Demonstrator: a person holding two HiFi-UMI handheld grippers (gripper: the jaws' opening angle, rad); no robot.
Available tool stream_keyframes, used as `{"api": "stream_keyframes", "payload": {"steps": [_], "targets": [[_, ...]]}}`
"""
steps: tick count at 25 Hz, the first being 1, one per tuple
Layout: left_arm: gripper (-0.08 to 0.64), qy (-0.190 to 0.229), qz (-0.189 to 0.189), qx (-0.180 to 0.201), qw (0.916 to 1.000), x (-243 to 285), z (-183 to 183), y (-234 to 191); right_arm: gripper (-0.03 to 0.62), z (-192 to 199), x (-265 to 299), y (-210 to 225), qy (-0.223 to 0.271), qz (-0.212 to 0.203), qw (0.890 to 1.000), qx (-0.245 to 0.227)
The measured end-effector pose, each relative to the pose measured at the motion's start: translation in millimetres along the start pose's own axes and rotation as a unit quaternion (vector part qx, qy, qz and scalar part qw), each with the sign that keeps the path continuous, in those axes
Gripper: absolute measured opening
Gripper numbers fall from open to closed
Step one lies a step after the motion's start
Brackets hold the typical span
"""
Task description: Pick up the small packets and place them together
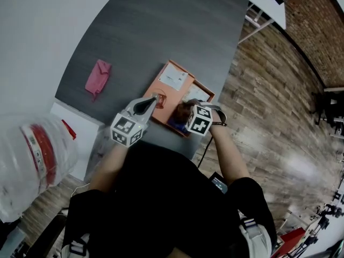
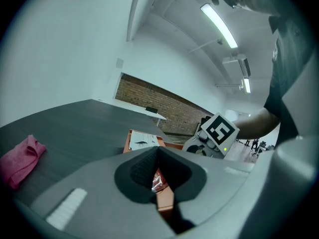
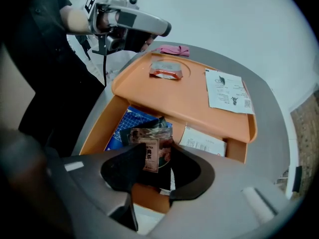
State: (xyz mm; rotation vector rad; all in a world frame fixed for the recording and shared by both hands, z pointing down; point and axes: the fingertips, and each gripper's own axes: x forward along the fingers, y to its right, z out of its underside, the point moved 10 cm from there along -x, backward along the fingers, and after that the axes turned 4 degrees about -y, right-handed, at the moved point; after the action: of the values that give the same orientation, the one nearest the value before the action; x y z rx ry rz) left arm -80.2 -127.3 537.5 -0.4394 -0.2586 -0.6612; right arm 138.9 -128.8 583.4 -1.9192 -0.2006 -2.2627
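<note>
Surface [image 1: 161, 26]: dark grey, wood-grained, set against a white wall [image 1: 43, 26]; plank floor [image 1: 269, 117] alongside; brick wall [image 1: 317, 26] at the far end of the room; strip lights [image 2: 219, 26] on the ceiling

Pink cloth [image 1: 98, 78]: crumpled, lying on the surface well apart from the box

Orange box [image 3: 94, 133]: open near the surface's edge, its lid [image 3: 189, 103] folded back flat; white printed slip [image 3: 227, 91] on the lid; blue sheet [image 3: 119, 128] and white labelled card [image 3: 202, 141] inside the box

Red-and-silver packet [image 3: 166, 71]: lying flat on the lid, apart from the slip

Left hand-held gripper [image 2: 158, 156]: above the lid, jaws drawn together at the tips with nothing pinched; the red-and-silver packet shows through the slit below them

Right hand-held gripper [image 3: 152, 153]: over the box's open compartment, jaws pressed onto a dark labelled packet [image 3: 149, 141], which stands upright between the pads and hides part of the contents behind it

Large clear water bottle [image 1: 32, 155]: red-banded, blurred, beside a white cabinet [image 1: 75, 136] at the person's left
</note>
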Motion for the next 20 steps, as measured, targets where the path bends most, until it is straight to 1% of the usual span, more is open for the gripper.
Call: {"api": "stream_keyframes", "payload": {"steps": [3,5,6,11,17,20], "targets": [[-0.002,-0.002,0.004,0.005,1.0000,1.6,-0.6,1.9,0.102,-0.9,-11.3,0.0,0.017,0.007,1.000,0.002],[-0.002,-0.002,0.007,0.007,1.0000,2.7,-1.3,2.8,0.041,-0.6,-16.7,0.4,0.026,0.009,1.000,0.009],[-0.002,-0.002,0.008,0.008,0.9999,3.3,-1.7,3.6,0.024,-0.4,-19.3,0.1,0.029,0.009,0.999,0.011],[-0.002,-0.002,0.012,0.015,0.9998,6.0,-4.3,8.4,0.005,1.6,-30.2,-5.5,0.043,0.005,0.999,0.015],[-0.002,0.002,0.012,0.016,0.9998,5.6,-6.6,12.9,0.003,7.2,-50.6,-8.8,0.075,0.004,0.997,0.029],[-0.002,0.003,0.006,0.013,0.9999,2.6,-4.6,13.6,0.003,10.4,-65.9,-10.0,0.100,0.002,0.994,0.039]]}}
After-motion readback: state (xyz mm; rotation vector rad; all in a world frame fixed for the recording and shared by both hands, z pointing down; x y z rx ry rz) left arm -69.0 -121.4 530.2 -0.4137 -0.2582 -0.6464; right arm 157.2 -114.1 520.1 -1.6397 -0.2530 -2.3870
